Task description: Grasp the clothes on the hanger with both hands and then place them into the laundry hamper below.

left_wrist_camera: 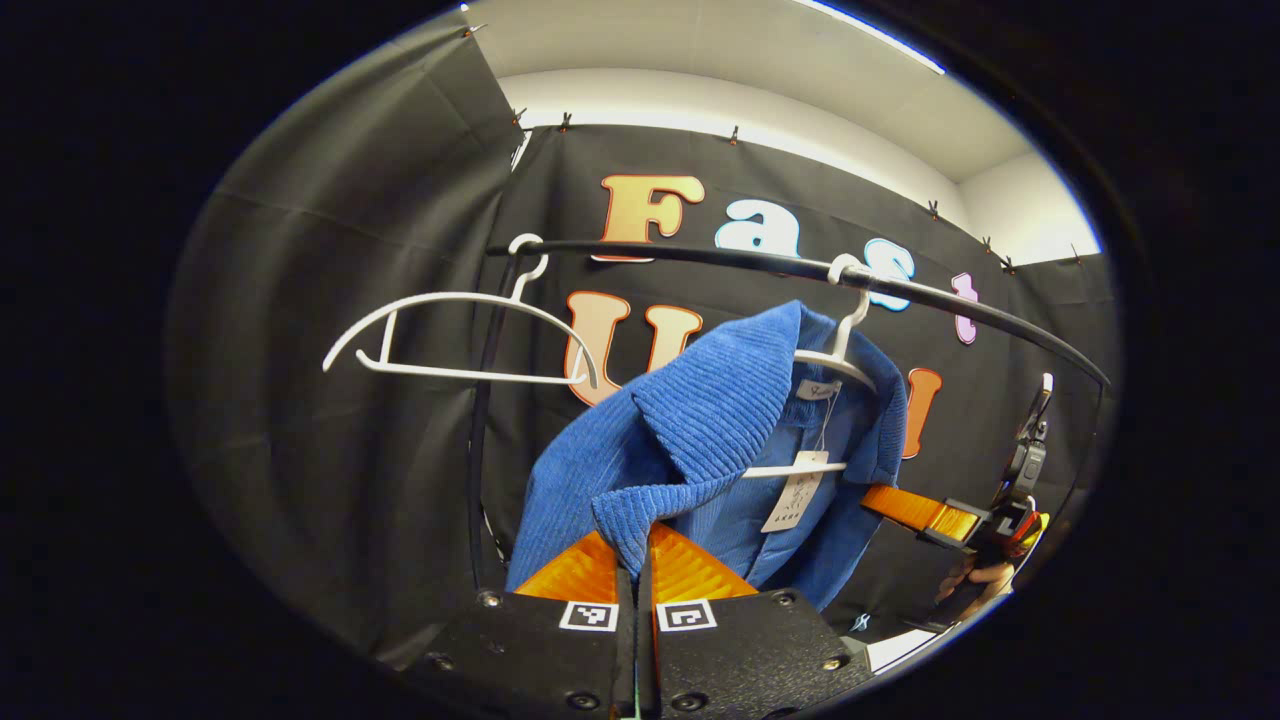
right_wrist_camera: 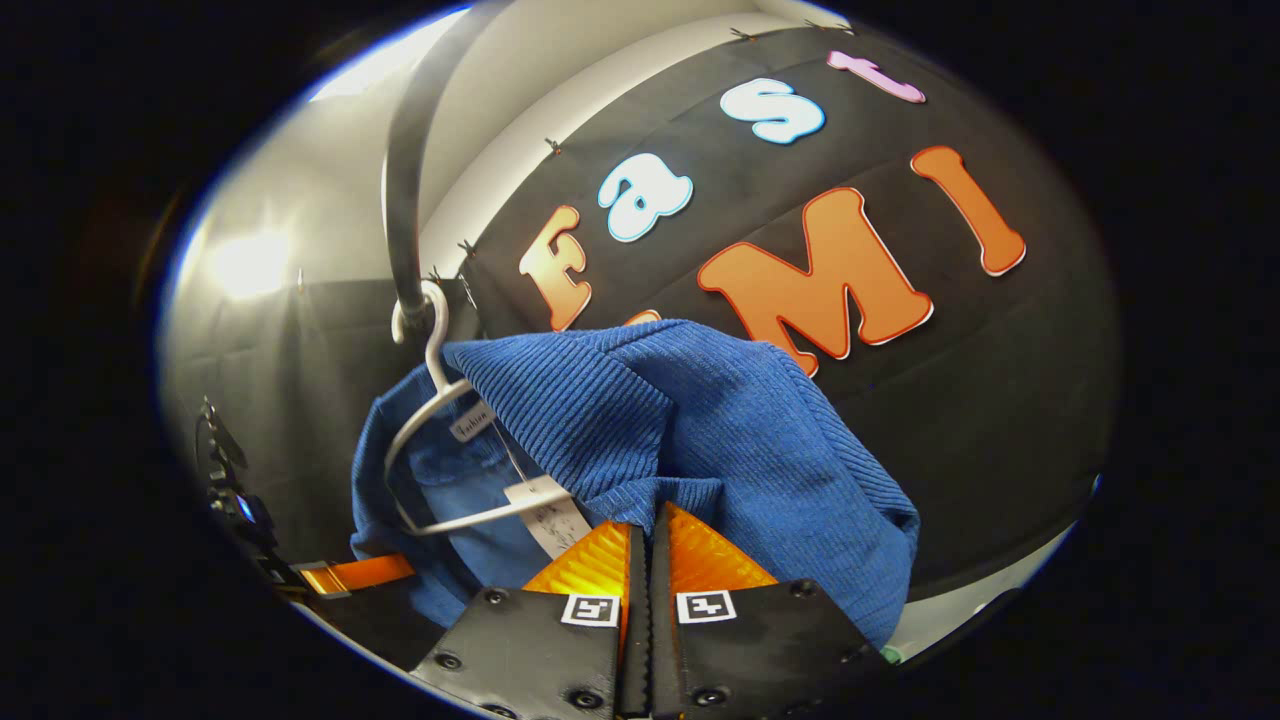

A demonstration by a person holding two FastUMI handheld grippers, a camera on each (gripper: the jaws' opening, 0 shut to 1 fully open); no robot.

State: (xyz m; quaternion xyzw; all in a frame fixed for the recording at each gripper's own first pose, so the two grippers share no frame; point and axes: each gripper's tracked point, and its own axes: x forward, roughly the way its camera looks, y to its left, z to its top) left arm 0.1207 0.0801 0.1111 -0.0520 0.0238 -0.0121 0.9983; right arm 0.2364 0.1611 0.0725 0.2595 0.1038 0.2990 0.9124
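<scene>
Both tongs, left and right, clamp the blue corduroy jacket, its paper tag unreadable.

Two hangers, one blue jacket, one rail.

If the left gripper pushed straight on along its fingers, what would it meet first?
The left gripper is already shut on the blue jacket, so the jacket's lapel comes first. Behind it probably hangs the hanger, though depth is unclear.
</scene>
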